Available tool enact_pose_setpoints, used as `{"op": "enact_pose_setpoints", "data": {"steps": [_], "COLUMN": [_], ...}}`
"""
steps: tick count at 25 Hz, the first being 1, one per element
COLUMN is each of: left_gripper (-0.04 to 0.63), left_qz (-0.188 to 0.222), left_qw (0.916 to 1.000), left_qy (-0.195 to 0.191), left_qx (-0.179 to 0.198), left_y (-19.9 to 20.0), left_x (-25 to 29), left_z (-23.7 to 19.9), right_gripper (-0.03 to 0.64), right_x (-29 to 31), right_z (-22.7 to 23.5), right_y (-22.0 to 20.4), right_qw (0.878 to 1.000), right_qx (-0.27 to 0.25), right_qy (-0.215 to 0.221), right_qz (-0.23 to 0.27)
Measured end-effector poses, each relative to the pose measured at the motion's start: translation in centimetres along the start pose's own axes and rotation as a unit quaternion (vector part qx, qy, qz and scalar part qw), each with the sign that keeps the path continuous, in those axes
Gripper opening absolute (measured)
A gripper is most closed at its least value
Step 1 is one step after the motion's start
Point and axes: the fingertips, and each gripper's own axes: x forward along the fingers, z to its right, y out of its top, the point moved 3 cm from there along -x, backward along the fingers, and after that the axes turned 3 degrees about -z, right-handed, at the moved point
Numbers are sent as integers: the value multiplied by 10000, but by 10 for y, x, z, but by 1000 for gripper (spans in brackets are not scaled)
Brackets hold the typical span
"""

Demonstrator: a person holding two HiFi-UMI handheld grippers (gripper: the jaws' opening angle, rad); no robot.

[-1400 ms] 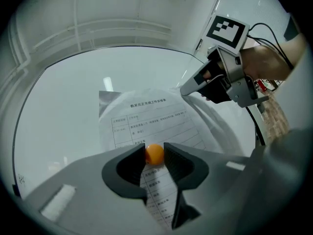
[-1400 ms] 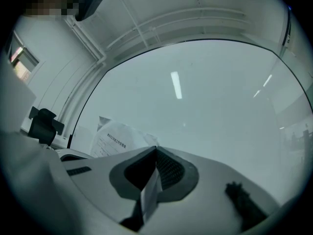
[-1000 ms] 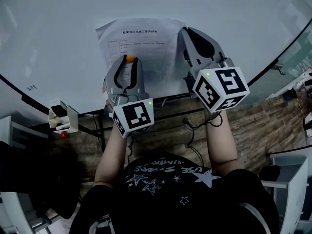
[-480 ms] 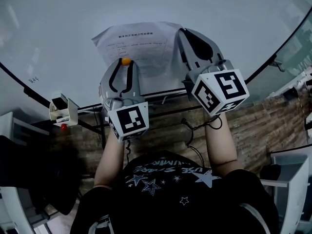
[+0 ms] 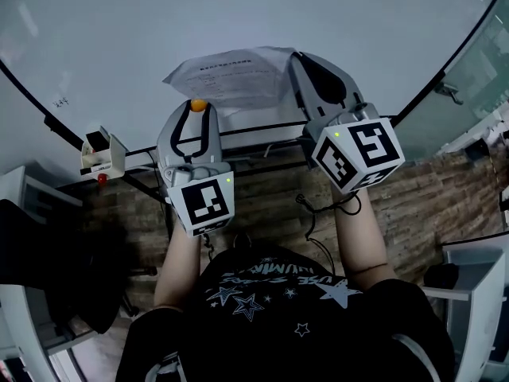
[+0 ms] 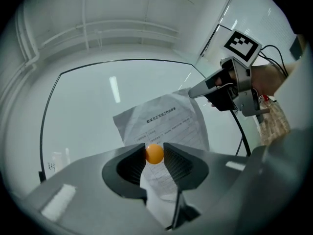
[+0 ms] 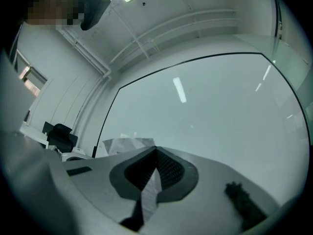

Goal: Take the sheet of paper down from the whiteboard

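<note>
The sheet of paper [image 5: 235, 78], white, creased and printed with a heading over a ruled form, leans tilted before the lower part of the whiteboard [image 5: 119, 38], its right edge pinched between the fingers of the right gripper [image 5: 296, 56].

My head view looks steeply down at the whiteboard [image 5: 103, 46]; each gripper view faces it from nearby along its own jaws, all three sharing the sheet of paper [image 5: 231, 74].

Left tongs [image 5: 196, 104] and right tongs [image 5: 300, 56]: grey plastic, dark ribbed pads [image 6: 177, 164]; left cube [image 5: 204, 203] and right cube [image 5: 358, 153] white with black square markers; black T-shirt [image 5: 294, 309], pale stars, short sleeves.
</note>
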Motion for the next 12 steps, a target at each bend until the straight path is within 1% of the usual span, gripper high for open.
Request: {"op": "enact_pose_setpoints", "data": {"steps": [4,9,12], "left_gripper": [124,124,124], "left_qz": [-42,-210,-333], "left_qw": [9999,9993,9982], "left_qy": [-60,-159,-257], "left_qx": [-105,-248,-424], "left_y": [6,13,13], "left_x": [-29,-71,-97], "left_z": [18,43,55], "right_gripper": [15,15,15], "right_x": [-34,-81,-106], "right_z": [-9,-21,-31], "right_y": [-4,-16,-25], "right_qw": [9999,9989,9978], "right_qx": [113,301,430], "right_qy": [43,134,216], "right_qz": [-118,-337,-465]}}
